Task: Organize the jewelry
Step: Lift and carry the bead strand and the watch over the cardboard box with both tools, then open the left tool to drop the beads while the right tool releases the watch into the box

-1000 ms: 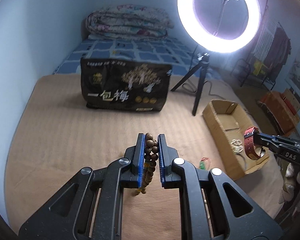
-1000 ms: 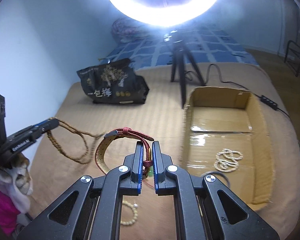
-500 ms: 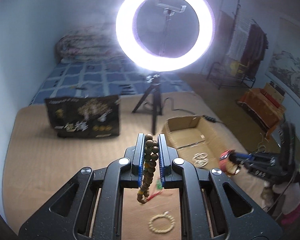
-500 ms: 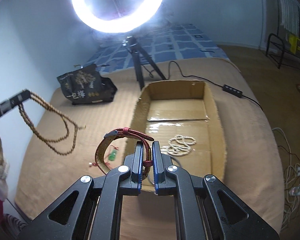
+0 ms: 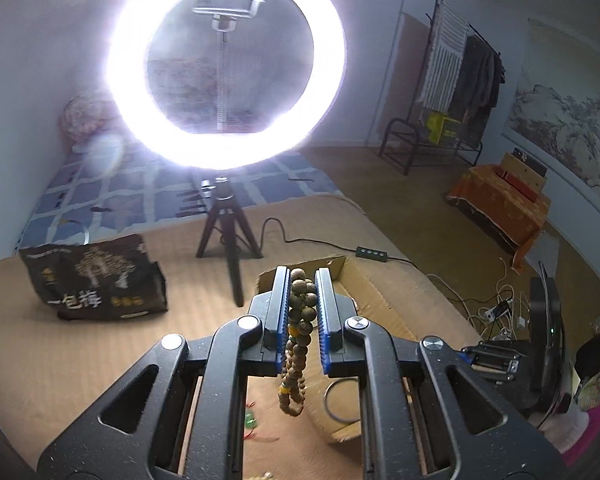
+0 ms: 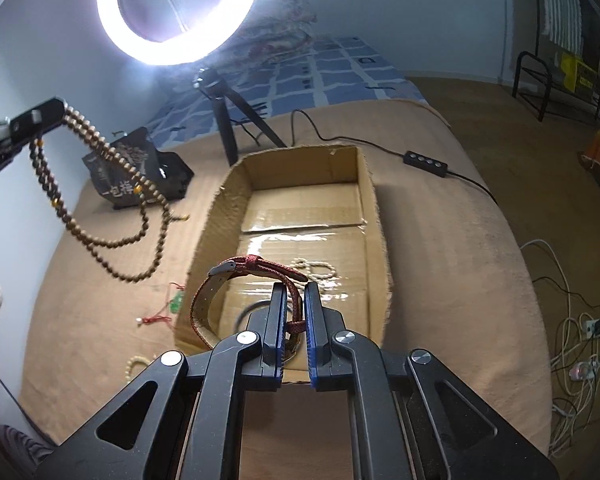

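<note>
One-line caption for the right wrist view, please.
Right gripper, jaws shut on a red woven strap, above an open cardboard box; left gripper dangles a brown bead string.

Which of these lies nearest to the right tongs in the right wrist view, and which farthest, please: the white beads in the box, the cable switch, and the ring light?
1. The white beads, just beyond the right tongs, on the floor of the cardboard box.
2. The cable switch, past the box's far right corner.
3. The ring light, farthest, upper left on its tripod.
</note>
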`<state>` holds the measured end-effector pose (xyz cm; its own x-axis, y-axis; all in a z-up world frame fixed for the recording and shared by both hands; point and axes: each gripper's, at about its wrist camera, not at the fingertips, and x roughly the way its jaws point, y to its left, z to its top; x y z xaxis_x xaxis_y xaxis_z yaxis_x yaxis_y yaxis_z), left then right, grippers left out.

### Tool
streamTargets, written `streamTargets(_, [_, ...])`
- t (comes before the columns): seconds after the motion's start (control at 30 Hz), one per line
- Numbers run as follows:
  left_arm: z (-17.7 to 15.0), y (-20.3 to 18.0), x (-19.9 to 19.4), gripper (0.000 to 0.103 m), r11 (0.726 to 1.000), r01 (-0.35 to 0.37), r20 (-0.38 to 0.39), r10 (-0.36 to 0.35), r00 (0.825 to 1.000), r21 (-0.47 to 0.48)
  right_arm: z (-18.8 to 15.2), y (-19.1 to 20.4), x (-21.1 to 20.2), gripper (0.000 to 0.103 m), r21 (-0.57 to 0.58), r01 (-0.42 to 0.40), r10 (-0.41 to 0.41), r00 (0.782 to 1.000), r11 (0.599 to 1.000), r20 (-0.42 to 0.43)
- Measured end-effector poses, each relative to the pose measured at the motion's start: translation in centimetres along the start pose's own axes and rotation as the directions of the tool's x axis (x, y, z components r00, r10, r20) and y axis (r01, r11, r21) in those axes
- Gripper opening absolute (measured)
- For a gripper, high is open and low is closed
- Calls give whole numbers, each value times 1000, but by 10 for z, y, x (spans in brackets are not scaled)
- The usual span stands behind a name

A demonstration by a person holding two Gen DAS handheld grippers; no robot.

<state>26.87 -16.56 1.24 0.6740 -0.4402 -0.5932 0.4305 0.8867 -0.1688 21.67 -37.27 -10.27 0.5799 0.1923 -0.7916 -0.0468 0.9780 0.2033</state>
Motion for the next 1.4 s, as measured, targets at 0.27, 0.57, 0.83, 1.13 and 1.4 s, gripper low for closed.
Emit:
streamTargets(0.27, [4, -23, 50, 11, 1000, 0, -44, 1, 999, 17, -1, -13, 10, 7, 18, -1, 1, 1000, 1000, -23])
streamTargets(0.57, [-7, -34, 94, 11, 999, -15, -103, 18, 995, 31, -2, -15, 21, 7, 29, 1, 0, 999, 1000, -49])
streamTargets(0.83, [-10, -33, 119, 11, 999, -30, -152, 36, 988, 43, -5, -17, 31, 7, 27, 16, -14, 997, 1000, -77])
streamTargets(1.13, [-13, -36, 121, 47, 997, -35, -189, 47, 981, 66, -5, -15, 34, 22, 28, 39, -37, 995, 999, -89])
streamTargets(1.4, [-16, -32, 105, 48, 996, -55, -170, 65, 983, 65, -4, -9, 23, 38, 26, 42, -41, 998, 999, -55])
